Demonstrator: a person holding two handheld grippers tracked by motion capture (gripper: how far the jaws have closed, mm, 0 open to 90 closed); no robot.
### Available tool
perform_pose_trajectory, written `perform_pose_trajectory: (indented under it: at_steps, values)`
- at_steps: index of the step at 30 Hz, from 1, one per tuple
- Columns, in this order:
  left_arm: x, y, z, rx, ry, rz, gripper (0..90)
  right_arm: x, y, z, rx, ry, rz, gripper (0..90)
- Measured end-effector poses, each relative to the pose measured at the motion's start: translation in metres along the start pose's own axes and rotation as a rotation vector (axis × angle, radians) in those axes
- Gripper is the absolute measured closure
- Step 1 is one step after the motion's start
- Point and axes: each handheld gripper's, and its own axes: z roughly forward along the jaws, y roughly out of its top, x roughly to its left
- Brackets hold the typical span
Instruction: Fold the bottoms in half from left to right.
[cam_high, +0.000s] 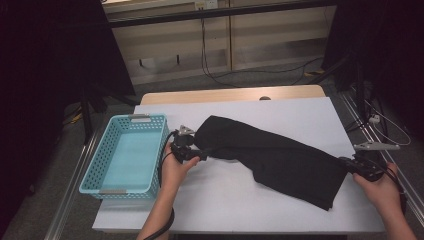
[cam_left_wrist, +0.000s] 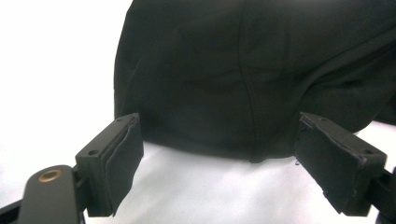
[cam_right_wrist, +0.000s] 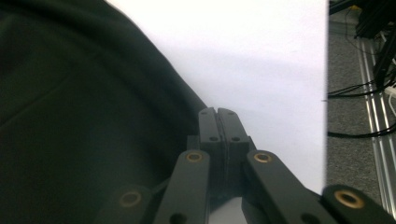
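The long black cloth garment (cam_high: 272, 157) lies slantwise across the white-covered table (cam_high: 300, 112), one end near the turquoise perforated plastic basket (cam_high: 127, 155) at the left edge, the other toward the right front corner. The left gripper (cam_left_wrist: 219, 158) stands wide open just short of the hem, gripping nothing; the right gripper (cam_right_wrist: 218, 123) is closed beside the cloth's edge, whether pinching fabric I cannot tell. I'd push the left jaws over the hem before closing. Grey floor and cables (cam_high: 250, 75) lie beyond.
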Motion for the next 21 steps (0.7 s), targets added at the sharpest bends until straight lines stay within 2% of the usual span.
perform_pose_trajectory:
  at_steps: [4,8,11,14,16,21]
  values:
    - [0.001,0.0,-0.001,0.001,0.001,-0.001,16.3,-0.007,0.001,-0.008,-0.034,-0.012,0.01,90.0]
    - [0.001,0.0,0.0,0.001,0.001,-0.004,16.2,0.001,0.0,-0.003,-0.04,-0.007,-0.016,76.8]
    - [0.001,0.001,-0.001,0.0,0.001,-0.007,16.1,0.018,0.007,-0.005,-0.068,0.054,-0.031,67.5]
    - [0.001,0.0,0.0,0.002,0.002,-0.004,15.8,0.045,0.014,-0.003,-0.077,0.135,-0.067,60.2]
    - [0.001,0.0,-0.001,0.006,0.001,-0.002,15.6,0.06,0.016,-0.001,-0.082,0.185,-0.073,56.3]
    - [0.001,0.001,-0.002,0.006,0.0,-0.001,15.0,0.102,0.02,0.009,-0.068,0.274,-0.153,48.6]
